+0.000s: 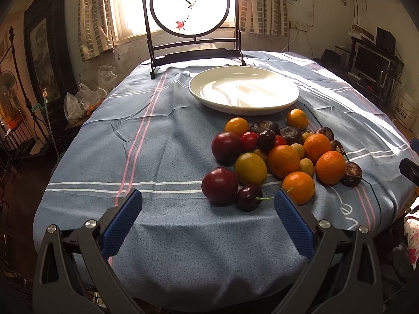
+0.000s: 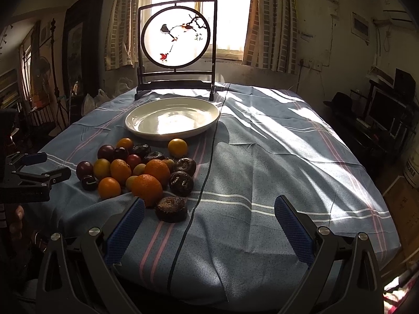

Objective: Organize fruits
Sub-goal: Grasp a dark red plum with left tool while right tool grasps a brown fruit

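Note:
A pile of fruit lies on the blue striped cloth: oranges (image 1: pixel 284 161), plums (image 1: pixel 220 189), a dark cherry (image 1: pixel 248 197), yellow fruits (image 1: pixel 250 168) and dark brown water chestnuts (image 1: pixel 351 174). A bare white plate (image 1: pixel 243 90) stands behind the pile. My left gripper (image 1: pixel 208 202) is open and empty, just in front of the cherry and the near plum. My right gripper (image 2: pixel 209 209) is open and empty, to the right of the pile (image 2: pixel 146 172); a water chestnut (image 2: pixel 171 208) lies by its left finger. The plate (image 2: pixel 172 119) shows behind, and the left gripper (image 2: pixel 44 164) at the far left.
A dark-framed round screen with a bird painting (image 1: pixel 193 18) stands at the table's far edge behind the plate. A thin dark cord (image 2: pixel 199 196) runs across the cloth from the screen toward me. Plastic bags (image 1: pixel 83 99) lie off the table's left side.

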A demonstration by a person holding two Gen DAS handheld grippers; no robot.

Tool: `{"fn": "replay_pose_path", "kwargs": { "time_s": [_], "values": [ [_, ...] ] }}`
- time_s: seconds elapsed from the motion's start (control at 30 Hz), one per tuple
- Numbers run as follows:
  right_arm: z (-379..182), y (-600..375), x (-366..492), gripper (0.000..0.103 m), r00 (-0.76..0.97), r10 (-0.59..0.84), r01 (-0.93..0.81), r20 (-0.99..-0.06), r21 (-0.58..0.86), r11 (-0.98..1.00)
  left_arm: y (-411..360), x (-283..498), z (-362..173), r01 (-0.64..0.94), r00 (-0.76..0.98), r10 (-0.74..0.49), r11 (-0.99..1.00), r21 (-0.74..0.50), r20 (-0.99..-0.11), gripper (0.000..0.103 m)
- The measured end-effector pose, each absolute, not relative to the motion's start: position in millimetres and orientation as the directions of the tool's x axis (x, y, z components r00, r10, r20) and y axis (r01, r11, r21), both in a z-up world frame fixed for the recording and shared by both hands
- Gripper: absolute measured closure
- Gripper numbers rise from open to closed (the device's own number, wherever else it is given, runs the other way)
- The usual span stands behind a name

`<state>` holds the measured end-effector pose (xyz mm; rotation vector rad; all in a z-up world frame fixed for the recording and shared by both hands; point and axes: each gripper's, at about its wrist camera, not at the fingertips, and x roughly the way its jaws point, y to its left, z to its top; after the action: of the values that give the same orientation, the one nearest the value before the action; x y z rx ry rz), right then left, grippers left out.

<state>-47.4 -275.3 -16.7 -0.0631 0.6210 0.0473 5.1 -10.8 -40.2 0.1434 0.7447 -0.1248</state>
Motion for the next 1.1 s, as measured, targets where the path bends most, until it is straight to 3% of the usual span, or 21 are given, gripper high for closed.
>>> {"fn": "replay_pose_path", "kwargs": {
  "time_s": [0.2, 0.27, 0.33, 0.8, 0.83, 0.87, 0.9, 1.1],
  "values": [
    [-21, -278, -45, 0.004, 0.805, 0.025, -0.060, -0.592, -0.040, 0.997, -13, 14, -50, 0.180, 0.731, -0.047, 0.976, 0.125, -0.681, 0.008],
    [-23, -280, -44, 0.004, 0.802, 0.025, -0.057, -0.597, -0.034, 0.998, -12, 18, -54, 0.191, 0.720, -0.054, 0.974, 0.123, -0.692, 0.032],
    [-25, -282, -42, 0.004, 0.797, 0.028, -0.057, -0.603, -0.028, 0.998, -7, 25, -59, 0.202, 0.691, -0.077, 0.975, 0.090, -0.719, 0.041],
    [-38, -281, -30, 0.004, 0.772, 0.027, -0.057, -0.636, -0.026, 0.998, -13, 52, -85, 0.278, 0.633, -0.178, 0.961, 0.007, -0.754, 0.042],
    [-38, -282, -29, 0.004, 0.770, 0.026, -0.055, -0.637, -0.026, 0.998, -12, 51, -85, 0.282, 0.640, -0.188, 0.959, 0.000, -0.745, 0.046],
    [-39, -282, -29, 0.004, 0.769, 0.025, -0.053, -0.639, -0.026, 0.998, -12, 50, -84, 0.289, 0.640, -0.199, 0.957, -0.008, -0.742, 0.060],
    [-39, -283, -28, 0.004, 0.767, 0.024, -0.053, -0.641, -0.025, 0.998, -13, 48, -83, 0.296, 0.642, -0.206, 0.955, -0.009, -0.739, 0.066],
    [-52, -282, -20, 0.004, 0.746, 0.053, -0.076, -0.664, -0.007, 0.997, -11, 34, -71, 0.292, 0.666, -0.205, 0.956, -0.002, -0.717, 0.066]
  ]
}}
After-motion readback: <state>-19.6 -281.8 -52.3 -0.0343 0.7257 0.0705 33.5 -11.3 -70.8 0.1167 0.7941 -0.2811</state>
